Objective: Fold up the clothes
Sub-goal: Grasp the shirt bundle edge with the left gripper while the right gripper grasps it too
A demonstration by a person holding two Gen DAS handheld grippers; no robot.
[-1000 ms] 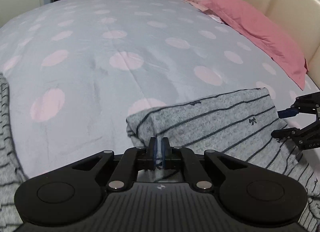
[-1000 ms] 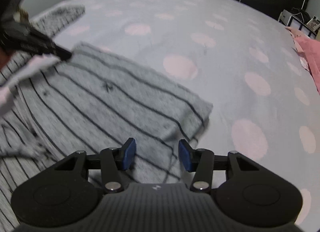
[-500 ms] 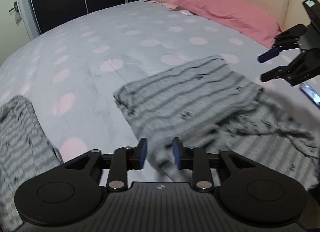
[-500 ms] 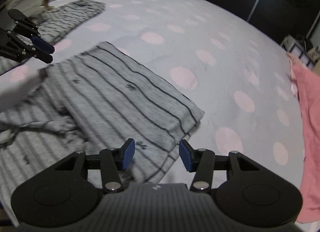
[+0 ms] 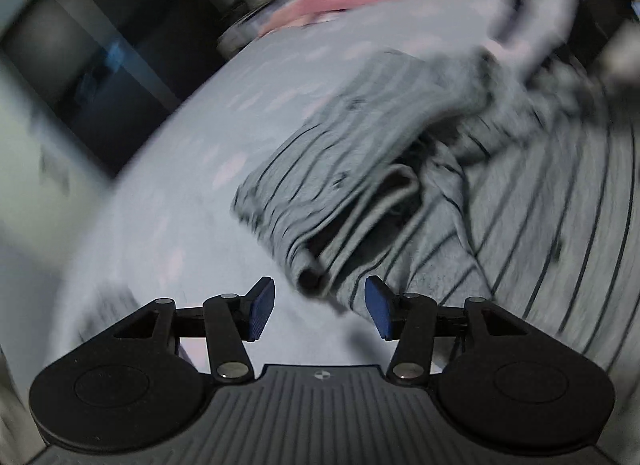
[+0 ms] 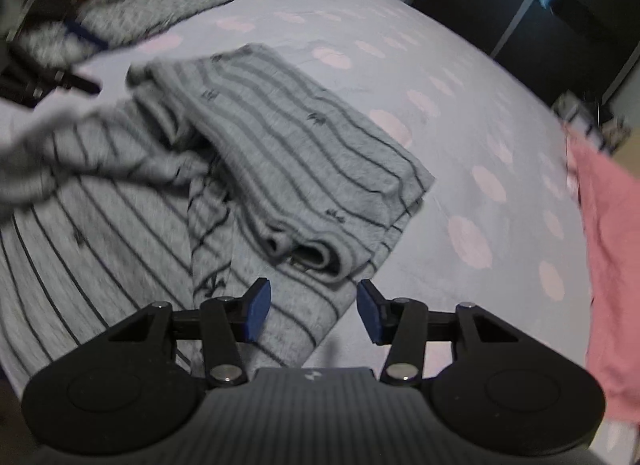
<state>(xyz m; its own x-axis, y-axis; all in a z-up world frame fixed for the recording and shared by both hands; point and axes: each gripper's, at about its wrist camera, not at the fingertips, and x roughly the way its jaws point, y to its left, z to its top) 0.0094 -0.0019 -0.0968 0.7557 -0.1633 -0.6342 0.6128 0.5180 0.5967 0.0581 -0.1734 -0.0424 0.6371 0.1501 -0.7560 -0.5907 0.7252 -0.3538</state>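
Observation:
A grey garment with thin dark stripes (image 6: pixel 288 153) lies on the bed, its sleeves folded inward over the body, cuffs toward me. In the left wrist view the same garment (image 5: pixel 360 169) is blurred, with a sleeve cuff just ahead of the fingers. My left gripper (image 5: pixel 320 307) is open and empty, close above that cuff. My right gripper (image 6: pixel 312 307) is open and empty, over the garment's near edge just short of the folded cuffs. The left gripper (image 6: pixel 76 61) also shows blurred at the far left of the right wrist view.
The bed sheet (image 6: pixel 460 113) is pale lilac with pink dots. A second grey striped garment (image 6: pixel 160 5) lies at the far left. A pink pillow (image 6: pixel 612 245) lies at the right edge. Dark wardrobe doors (image 6: pixel 560 13) stand beyond the bed.
My left gripper opened, let go of the garment and swung round to the near sleeve cuff. My right gripper stayed open and drew back to the garment's near edge.

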